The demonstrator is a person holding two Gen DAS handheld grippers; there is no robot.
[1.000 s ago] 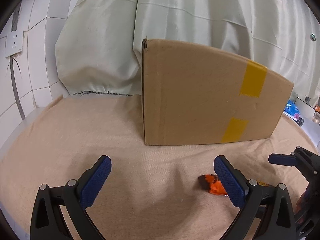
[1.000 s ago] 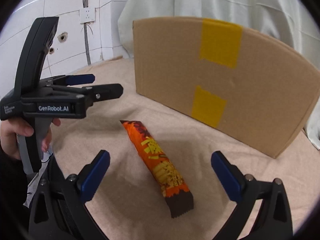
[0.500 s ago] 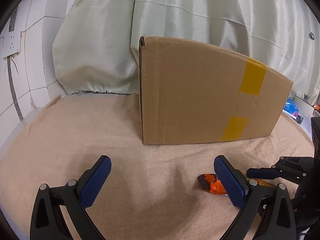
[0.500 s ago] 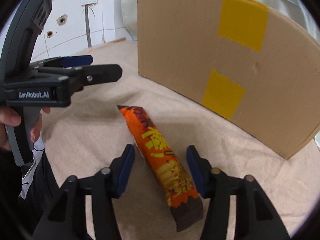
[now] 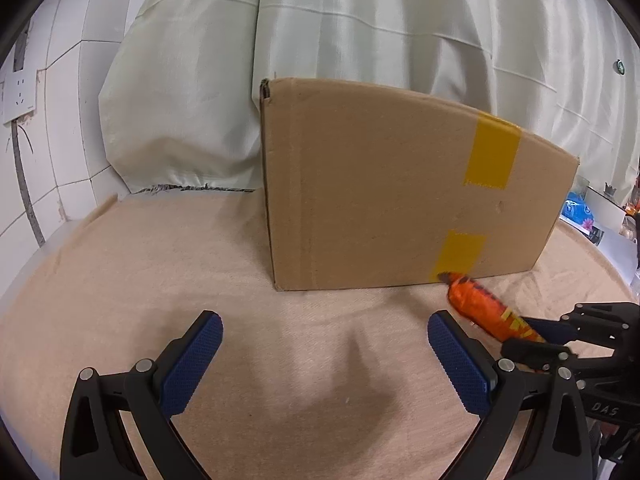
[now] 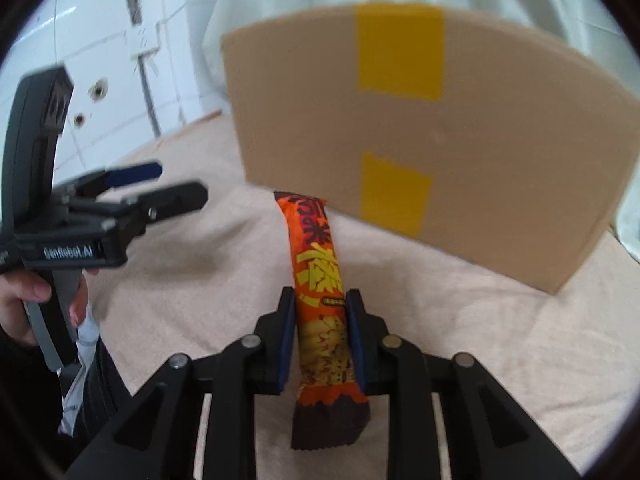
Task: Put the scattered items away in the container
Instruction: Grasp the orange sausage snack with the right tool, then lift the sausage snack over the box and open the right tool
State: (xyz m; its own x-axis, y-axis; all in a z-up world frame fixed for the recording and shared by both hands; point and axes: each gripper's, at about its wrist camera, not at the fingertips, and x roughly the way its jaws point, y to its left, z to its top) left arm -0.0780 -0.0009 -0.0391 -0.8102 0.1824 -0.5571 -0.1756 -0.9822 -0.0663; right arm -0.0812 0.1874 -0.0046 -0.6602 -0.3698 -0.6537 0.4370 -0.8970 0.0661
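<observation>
An orange snack bar (image 6: 318, 264) with a dark brown end is pinched between the blue pads of my right gripper (image 6: 320, 304), which is shut on it. The bar's far end tilts up toward the cardboard box (image 6: 480, 128) with yellow tape. In the left wrist view the same snack bar (image 5: 478, 306) sticks out of the right gripper (image 5: 532, 338) at the lower right, close to the box (image 5: 380, 184). My left gripper (image 5: 324, 354) stands open over the beige cloth with nothing between its fingers. The box's inside is hidden.
A beige cloth (image 5: 180, 264) covers the table. White tiled wall with a socket (image 5: 18, 96) is on the left, a pale curtain (image 5: 360, 28) behind the box. Small clutter (image 5: 580, 210) lies past the box at the right. A hand (image 6: 28, 292) holds the left gripper.
My right gripper closed from wide open onto the snack bar. The bar has come up off the cloth and now points toward the box. The left gripper has stayed put.
</observation>
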